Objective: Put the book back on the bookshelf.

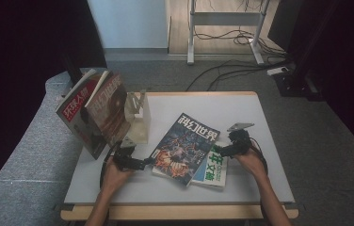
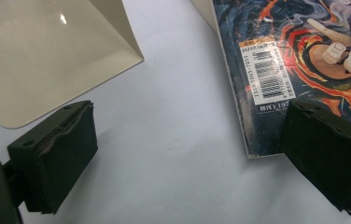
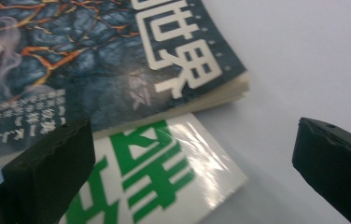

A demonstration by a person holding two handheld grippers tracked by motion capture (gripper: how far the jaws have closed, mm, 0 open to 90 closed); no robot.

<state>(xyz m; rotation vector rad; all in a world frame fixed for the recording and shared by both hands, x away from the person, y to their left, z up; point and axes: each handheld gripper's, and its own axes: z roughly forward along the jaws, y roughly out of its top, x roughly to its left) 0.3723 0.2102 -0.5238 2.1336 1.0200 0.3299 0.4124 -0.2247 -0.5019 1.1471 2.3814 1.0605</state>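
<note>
The left claw (image 1: 148,161) stands spread at the near left corner of the dark-blue illustrated magazine (image 1: 184,148), one jaw on the cover by the barcode, the other over bare white bench (image 1: 241,108). The magazine's long axis runs away and rightward, atop a white-and-green paperback (image 1: 211,172). The right claw (image 1: 216,150), also spread, sits at the paperback's far edge. Beyond stands a cream metal bookend (image 1: 140,117) with leaning magazines (image 1: 95,110)

Dim room, dark edges; glare on green-lettered magazine (image 3: 164,182); near gripper blurred.
</note>
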